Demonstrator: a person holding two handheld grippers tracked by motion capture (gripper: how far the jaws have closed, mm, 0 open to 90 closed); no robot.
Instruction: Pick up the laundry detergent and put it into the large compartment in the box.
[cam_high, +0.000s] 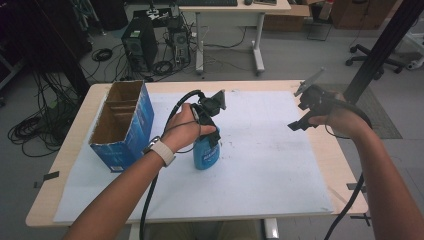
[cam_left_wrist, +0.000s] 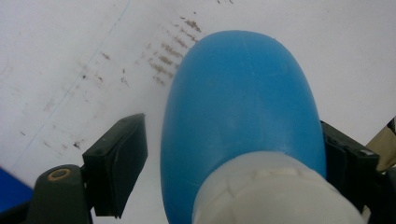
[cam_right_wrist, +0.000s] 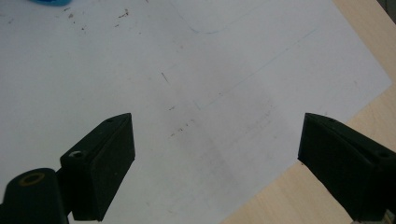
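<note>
A blue plastic bottle (cam_high: 206, 154) with a white cap stands upright on the white sheet (cam_high: 260, 165), left of the middle. My left gripper (cam_high: 209, 131) comes down over its top from above. In the left gripper view the bottle (cam_left_wrist: 243, 107) sits between the jaws of the left gripper (cam_left_wrist: 233, 147). The right-hand pad (cam_left_wrist: 348, 161) lies against the bottle's side, and a thin strip of sheet shows between the left-hand pad (cam_left_wrist: 122, 161) and the bottle. My right gripper (cam_high: 299, 124) hovers above the sheet's right part. In its own view the right gripper (cam_right_wrist: 215, 158) stands wide open with nothing between its pads.
An open blue cardboard box (cam_high: 125, 122) with dividers stands at the table's left side, close to my left forearm. The wooden table edge (cam_high: 345, 165) runs just right of the sheet. Beyond the table are computer towers (cam_high: 140, 45), cables and another desk.
</note>
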